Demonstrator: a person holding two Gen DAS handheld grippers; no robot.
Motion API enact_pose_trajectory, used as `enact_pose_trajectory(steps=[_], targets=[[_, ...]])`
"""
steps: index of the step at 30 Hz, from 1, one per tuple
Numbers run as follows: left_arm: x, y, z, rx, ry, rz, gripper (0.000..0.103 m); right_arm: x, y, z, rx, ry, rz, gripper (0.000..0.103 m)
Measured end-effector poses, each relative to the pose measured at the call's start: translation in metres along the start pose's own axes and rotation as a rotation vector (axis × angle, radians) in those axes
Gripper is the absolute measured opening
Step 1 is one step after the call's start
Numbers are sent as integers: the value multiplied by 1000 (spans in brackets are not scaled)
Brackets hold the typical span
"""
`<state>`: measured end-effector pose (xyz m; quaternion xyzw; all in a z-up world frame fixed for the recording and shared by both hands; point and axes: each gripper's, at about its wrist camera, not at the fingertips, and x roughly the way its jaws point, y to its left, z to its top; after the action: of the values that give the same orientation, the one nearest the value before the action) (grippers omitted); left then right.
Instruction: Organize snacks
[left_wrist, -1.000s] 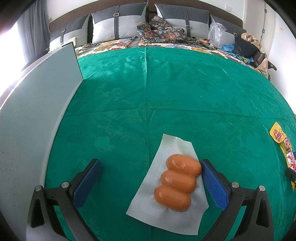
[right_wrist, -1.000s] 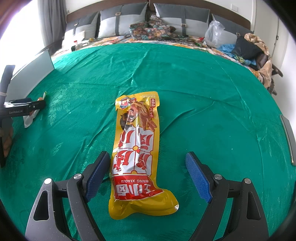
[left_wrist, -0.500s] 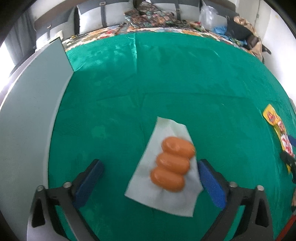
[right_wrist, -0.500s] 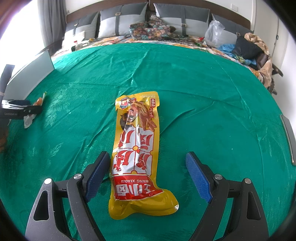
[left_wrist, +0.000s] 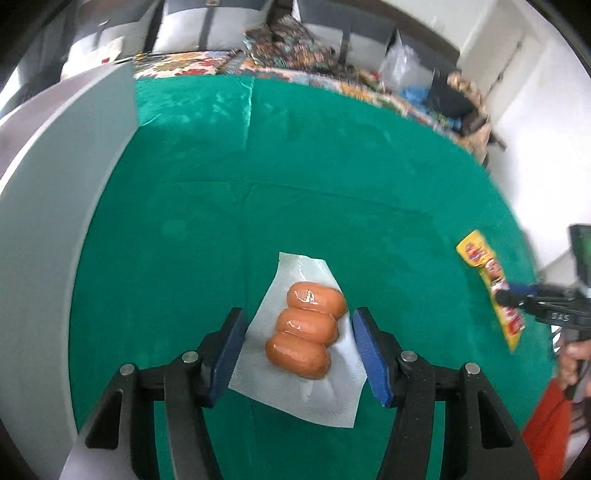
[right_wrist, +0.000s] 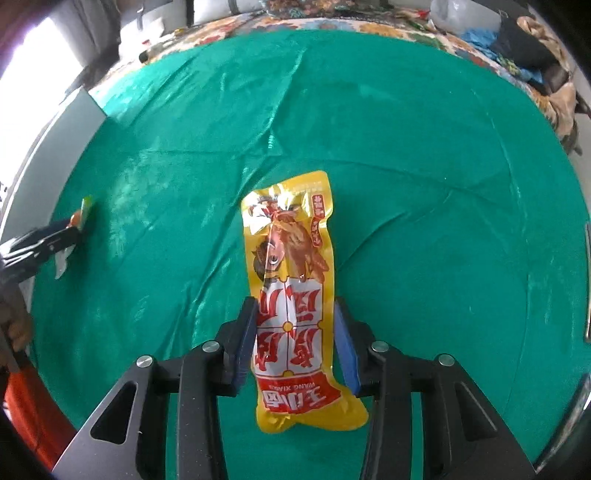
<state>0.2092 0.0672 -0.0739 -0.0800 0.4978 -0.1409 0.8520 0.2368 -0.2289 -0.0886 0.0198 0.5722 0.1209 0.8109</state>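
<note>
A clear pouch with three orange sausages (left_wrist: 306, 332) sits between the blue pads of my left gripper (left_wrist: 299, 356), just above the green cloth (left_wrist: 295, 184). The jaws are closing, and both pads touch the pouch's film edges, which crumple at the right pad. My right gripper (right_wrist: 295, 343) is shut on the lower half of a long yellow and red snack packet (right_wrist: 290, 258), which sticks out forward past the fingertips. The left wrist view shows that packet (left_wrist: 487, 269) at the far right. The right wrist view shows the left gripper (right_wrist: 72, 230) at the far left.
A pale grey board (left_wrist: 55, 221) stands along the cloth's left edge. Pillows, patterned fabric and bags (left_wrist: 295, 48) line the far end of the bed. A hand and an orange sleeve (left_wrist: 572, 354) show at the right. A dark flat edge (right_wrist: 587, 280) lies at the cloth's right.
Both grippers' jaws have come in from wide apart onto their packets. Both cameras have tilted further down and lifted, with the packets staying between the fingers.
</note>
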Motion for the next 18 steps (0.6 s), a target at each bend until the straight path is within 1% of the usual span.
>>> enact_pose_trajectory(steps=[4,6,8,9,10,12,13,14,15,16,18], targets=[[-49,4,-12,-103,-86,-98,59,-28,-3,-12,107,-36,103,41],[-83,6,-14,-144,-142,-137,59,-44,7,-11,124,-60,149,41],[-122,14,-14,-170,-210,-155,58,-62,34,-5,97,-91,192,41],[-139,20,-14,-177,-241,-151,40,-70,47,0,77,-103,213,41],[-162,31,-13,-184,-266,-152,17,-79,70,6,51,-119,247,41],[-194,57,-13,-223,-291,-100,15,-93,113,18,7,-141,314,42],[-208,72,-15,-246,-305,-88,15,-100,142,25,-24,-154,359,42],[-218,85,-17,-263,-317,-63,15,-107,173,32,-57,-165,403,42],[-226,99,-21,-280,-326,-23,15,-111,197,35,-82,-170,438,42],[-235,115,-25,-303,-331,20,15,-114,229,40,-113,-173,485,42],[-244,131,-32,-316,-328,51,15,-119,290,47,-175,-167,577,42]])
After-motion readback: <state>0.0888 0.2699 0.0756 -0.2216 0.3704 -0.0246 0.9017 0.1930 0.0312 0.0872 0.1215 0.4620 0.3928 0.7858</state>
